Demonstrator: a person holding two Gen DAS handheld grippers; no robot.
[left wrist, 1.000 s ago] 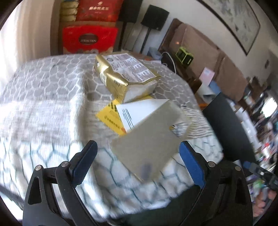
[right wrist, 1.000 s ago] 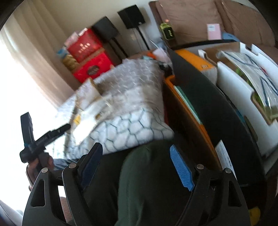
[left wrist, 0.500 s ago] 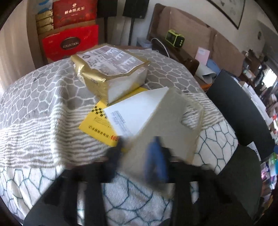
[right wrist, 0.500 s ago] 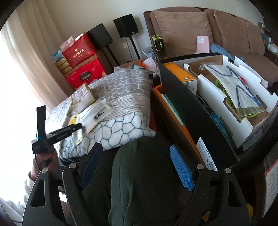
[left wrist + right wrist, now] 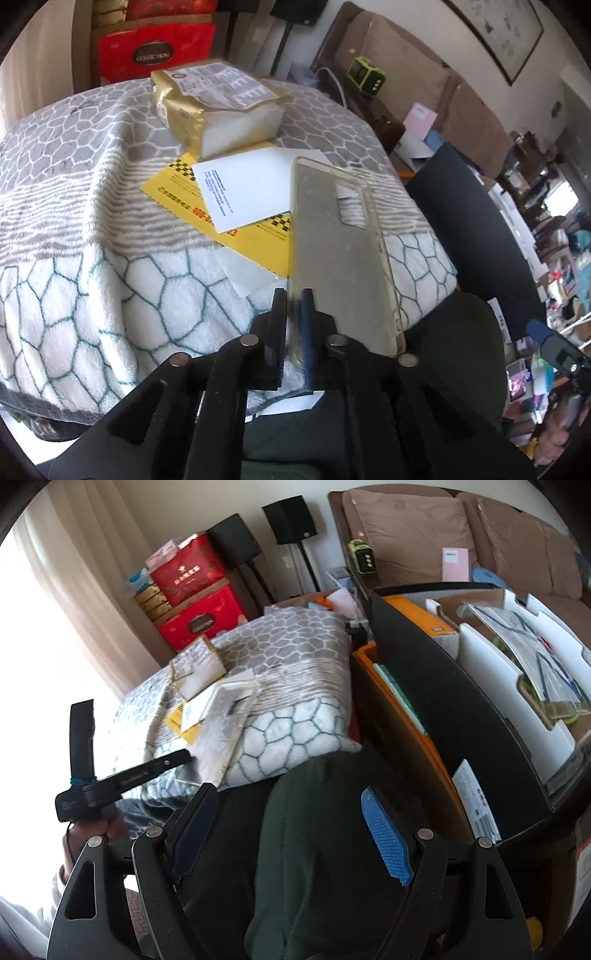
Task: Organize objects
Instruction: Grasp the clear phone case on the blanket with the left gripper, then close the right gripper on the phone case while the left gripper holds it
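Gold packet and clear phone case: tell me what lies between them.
In the left wrist view, a white card on a yellow leaflet lies between gold packet and clear phone case.

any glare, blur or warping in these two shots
Left wrist view: fisheye bends the blanket edges; sharp throughout, with sunlight soft on the clear phone case. Right wrist view: the window at left is blown out white, silhouetting the left gripper; sofa and bins curve strongly.
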